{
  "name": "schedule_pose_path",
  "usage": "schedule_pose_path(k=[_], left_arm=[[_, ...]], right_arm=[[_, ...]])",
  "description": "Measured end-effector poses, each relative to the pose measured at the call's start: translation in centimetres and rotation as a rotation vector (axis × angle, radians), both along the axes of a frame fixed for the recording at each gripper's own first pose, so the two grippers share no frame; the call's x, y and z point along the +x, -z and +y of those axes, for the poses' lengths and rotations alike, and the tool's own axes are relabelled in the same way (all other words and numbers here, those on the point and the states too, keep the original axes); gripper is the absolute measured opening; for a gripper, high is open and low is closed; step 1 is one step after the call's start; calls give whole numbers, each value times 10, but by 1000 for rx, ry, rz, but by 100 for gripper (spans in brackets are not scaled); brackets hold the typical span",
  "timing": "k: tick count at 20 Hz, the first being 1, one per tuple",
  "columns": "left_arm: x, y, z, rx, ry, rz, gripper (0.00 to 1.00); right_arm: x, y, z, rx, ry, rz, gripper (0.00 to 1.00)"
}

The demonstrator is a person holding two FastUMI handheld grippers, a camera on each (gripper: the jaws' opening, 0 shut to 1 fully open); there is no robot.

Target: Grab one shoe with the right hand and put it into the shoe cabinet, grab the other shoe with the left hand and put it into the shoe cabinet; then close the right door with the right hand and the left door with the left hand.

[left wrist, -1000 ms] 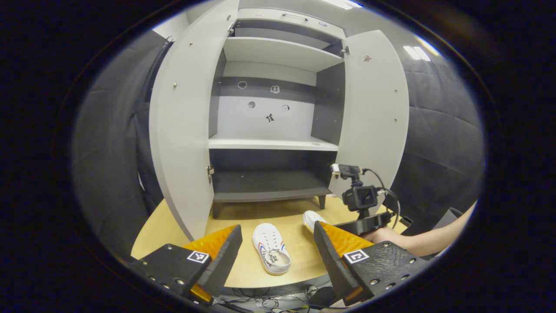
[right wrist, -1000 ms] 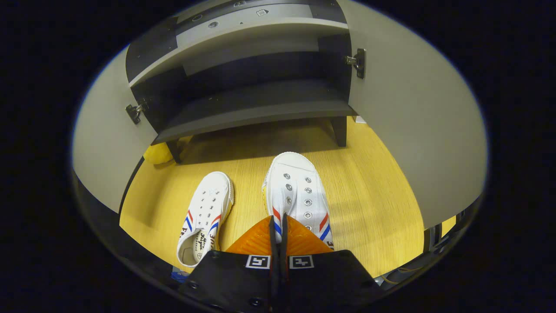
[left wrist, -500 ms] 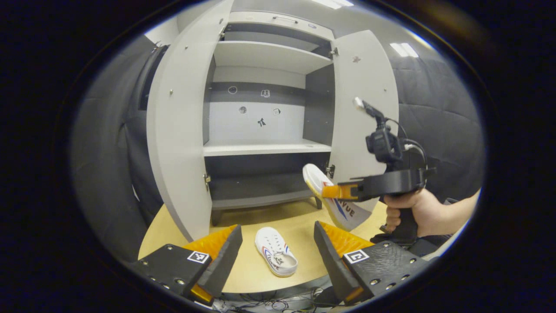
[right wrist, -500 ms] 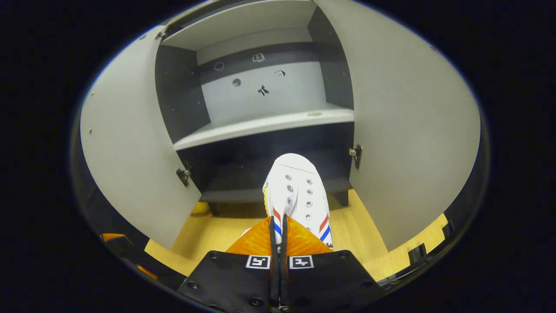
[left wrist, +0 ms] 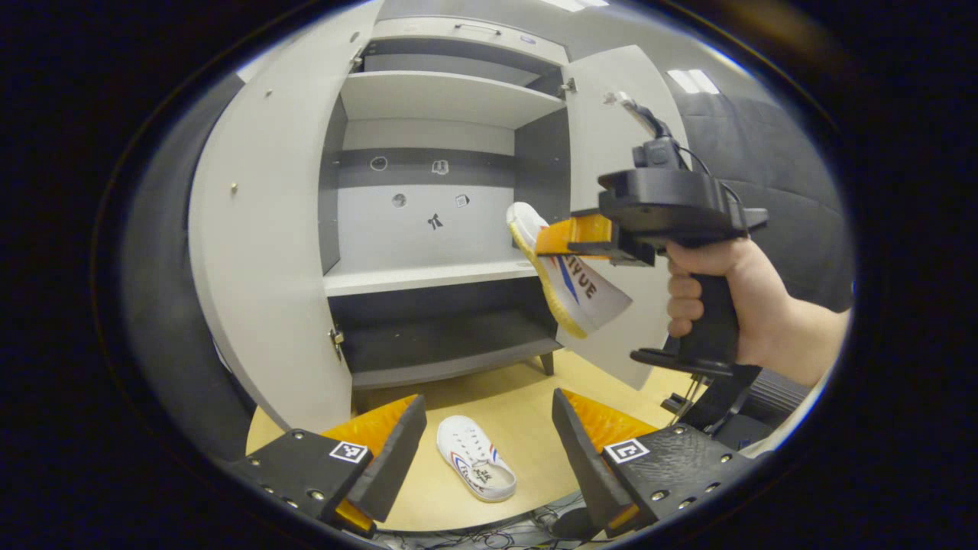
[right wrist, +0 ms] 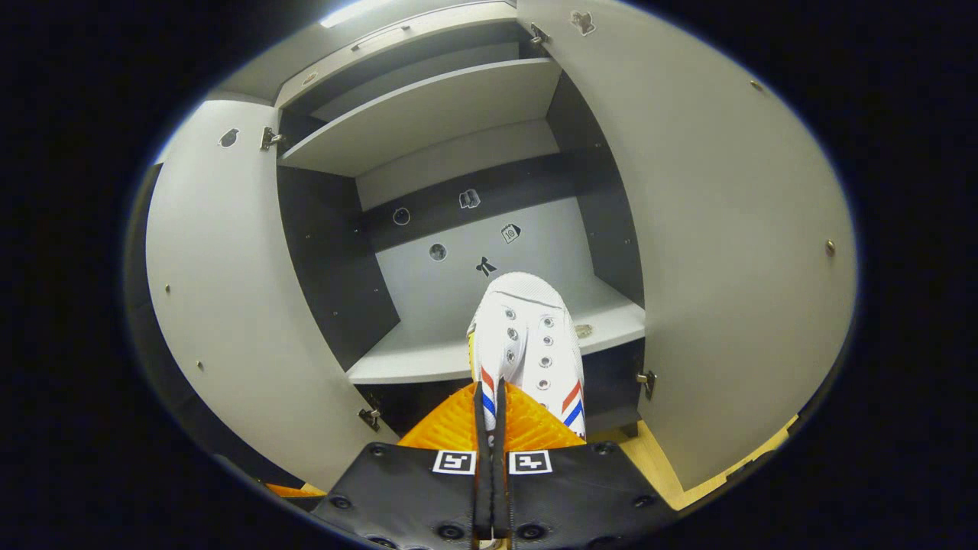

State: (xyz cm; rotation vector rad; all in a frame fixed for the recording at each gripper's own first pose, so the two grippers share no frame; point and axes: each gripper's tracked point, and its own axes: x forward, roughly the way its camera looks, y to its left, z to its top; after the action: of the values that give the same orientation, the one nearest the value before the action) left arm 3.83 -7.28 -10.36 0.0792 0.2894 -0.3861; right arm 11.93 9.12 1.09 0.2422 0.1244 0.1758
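A white shoe (right wrist: pixel 526 336) hangs toe-first before the open shoe cabinet (left wrist: pixel 447 99), its heel edge pinched in the right hand-held gripper (right wrist: pixel 489 397), apparently to reach the middle shelf (right wrist: pixel 428 355). Both doors stand wide, leaving room. The other shoe (left wrist: pixel 475 467) lies on the surface (left wrist: pixel 527 409) between the left hand-held gripper's (left wrist: pixel 489 435) spread fingers.

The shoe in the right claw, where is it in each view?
Left gripper view: the held shoe hangs right of centre, toe toward the cabinet, sole showing.
Right gripper view: it sits bottom centre, pinched at the heel end.
Shared landmark: the bow sticker on the cabinet's back panel.
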Motion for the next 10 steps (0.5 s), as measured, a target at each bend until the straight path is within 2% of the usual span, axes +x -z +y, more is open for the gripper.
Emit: schedule_pose_path(k=[4, 10], left_arm=[[30, -14, -4, 12, -13, -21, 94], [63, -31, 1, 10, -84, -68, 94]], right_arm=[[45, -25, -8, -3, 5, -47, 2], [125, -48, -28, 8, 31, -60, 2]])
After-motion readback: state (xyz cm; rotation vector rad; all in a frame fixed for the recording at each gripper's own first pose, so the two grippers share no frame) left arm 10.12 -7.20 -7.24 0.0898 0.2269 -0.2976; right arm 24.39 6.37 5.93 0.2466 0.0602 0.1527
